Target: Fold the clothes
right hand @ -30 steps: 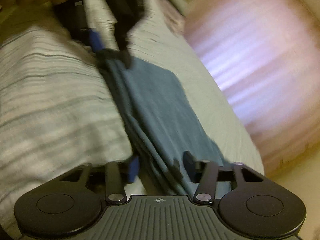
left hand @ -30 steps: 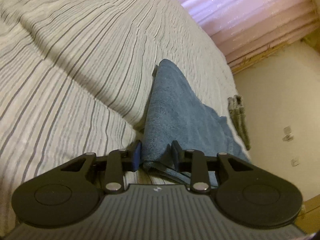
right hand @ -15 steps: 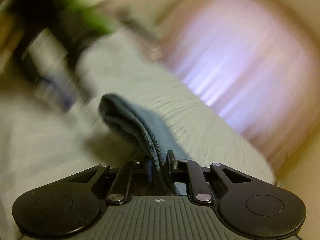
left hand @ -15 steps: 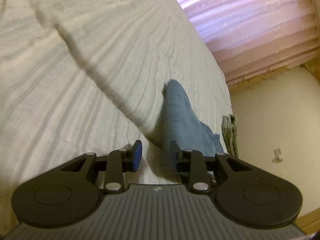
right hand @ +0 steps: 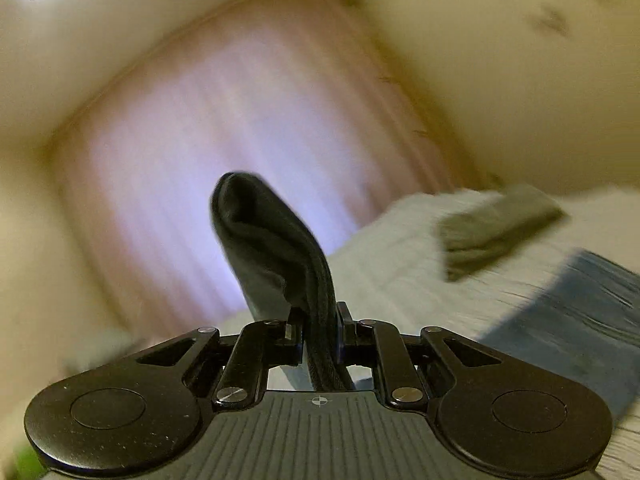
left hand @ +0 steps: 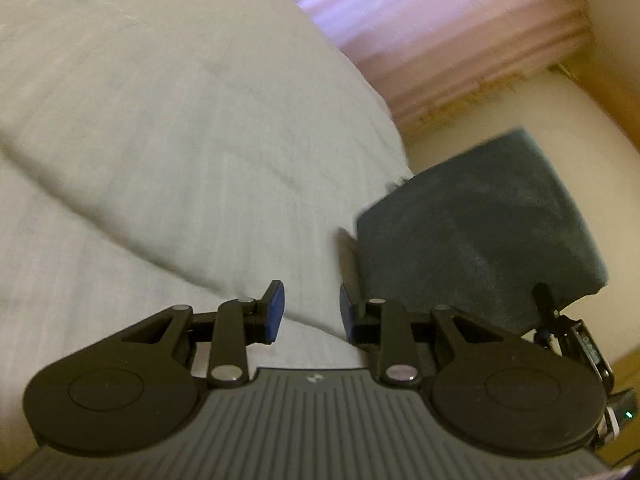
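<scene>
Bedspread (left hand: pixel 168 128), pale and faintly striped, is filling most of the left wrist view, and we are taking it as our landmark. We are noting the left gripper (left hand: pixel 307 312) hovering over the bedspread with its blue pads (left hand: pixel 275 312) standing apart and nothing between them; only bare cloth of the bed is showing in the gap.

Off the bedspread's right edge, we are seeing the folded blue garment (left hand: pixel 476 232) lifted clear of the bed, hanging in the air in front of the cream wall (left hand: pixel 520 104). At its lower right corner a dark finger of the right gripper (left hand: pixel 546 300) is reaching up against the fabric.

In the right wrist view we are watching the right gripper (right hand: pixel 320 332) pinching the same garment (right hand: pixel 276 248): both jaws are pressed tight on a thick, seamed edge, and the rest of the cloth is standing up from the fingers as a dark folded hump against the pink curtain (right hand: pixel 208 128). Here the bedspread (right hand: pixel 392 248) is lying lower right of the held garment, tilted in the frame. On it, well apart from the gripper, we are logging a grey folded cloth (right hand: pixel 496 228) and, nearer the camera, a lighter blue cloth (right hand: pixel 568 320) spread flat. Both are blurred; we cannot tell what kind of clothes they are.
</scene>
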`<state>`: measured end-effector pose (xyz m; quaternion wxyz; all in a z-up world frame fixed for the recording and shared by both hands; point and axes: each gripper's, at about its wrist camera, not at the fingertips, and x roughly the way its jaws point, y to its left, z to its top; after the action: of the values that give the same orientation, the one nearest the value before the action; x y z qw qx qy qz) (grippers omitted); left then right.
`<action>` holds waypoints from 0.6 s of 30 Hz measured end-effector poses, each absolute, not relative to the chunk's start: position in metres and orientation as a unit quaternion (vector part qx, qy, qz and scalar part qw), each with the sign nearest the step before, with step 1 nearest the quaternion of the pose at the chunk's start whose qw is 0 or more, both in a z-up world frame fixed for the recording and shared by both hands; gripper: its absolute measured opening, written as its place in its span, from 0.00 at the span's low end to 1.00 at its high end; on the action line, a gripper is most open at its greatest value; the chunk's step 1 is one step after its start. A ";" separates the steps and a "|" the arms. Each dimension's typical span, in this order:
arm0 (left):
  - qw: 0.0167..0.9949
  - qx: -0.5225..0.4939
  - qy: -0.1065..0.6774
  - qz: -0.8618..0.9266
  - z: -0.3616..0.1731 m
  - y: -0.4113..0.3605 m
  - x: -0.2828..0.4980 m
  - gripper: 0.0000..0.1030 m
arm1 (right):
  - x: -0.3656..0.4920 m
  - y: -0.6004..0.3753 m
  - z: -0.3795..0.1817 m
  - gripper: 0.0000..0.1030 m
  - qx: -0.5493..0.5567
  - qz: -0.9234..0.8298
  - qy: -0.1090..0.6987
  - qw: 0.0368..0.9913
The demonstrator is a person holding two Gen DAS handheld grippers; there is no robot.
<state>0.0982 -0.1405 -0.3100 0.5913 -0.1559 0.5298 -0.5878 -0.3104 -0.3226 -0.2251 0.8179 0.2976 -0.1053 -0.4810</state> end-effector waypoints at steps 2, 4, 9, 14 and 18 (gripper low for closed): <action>0.577 -0.147 0.530 -0.604 -0.308 -0.158 0.083 0.23 | -0.355 -0.340 -0.239 0.13 0.344 -0.506 -0.124 0.781; 0.566 -0.135 0.533 -0.614 -0.310 -0.175 0.069 0.23 | -0.394 -0.365 -0.267 0.19 0.405 -0.527 -0.124 0.737; 0.535 -0.100 0.553 -0.631 -0.324 -0.221 0.029 0.24 | -0.488 -0.403 -0.353 0.40 0.557 -0.521 -0.156 0.628; 0.515 -0.071 0.563 -0.642 -0.336 -0.243 -0.008 0.27 | -0.503 -0.424 -0.346 0.39 0.541 -0.509 -0.184 0.644; 0.510 -0.066 0.565 -0.645 -0.336 -0.257 -0.026 0.27 | -0.487 -0.418 -0.328 0.13 0.504 -0.525 -0.149 0.669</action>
<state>-0.0256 -0.2567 -0.3363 0.5102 -0.0659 0.5654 -0.6447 -0.4874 -0.4182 -0.3284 0.6693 0.5044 -0.1489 -0.5249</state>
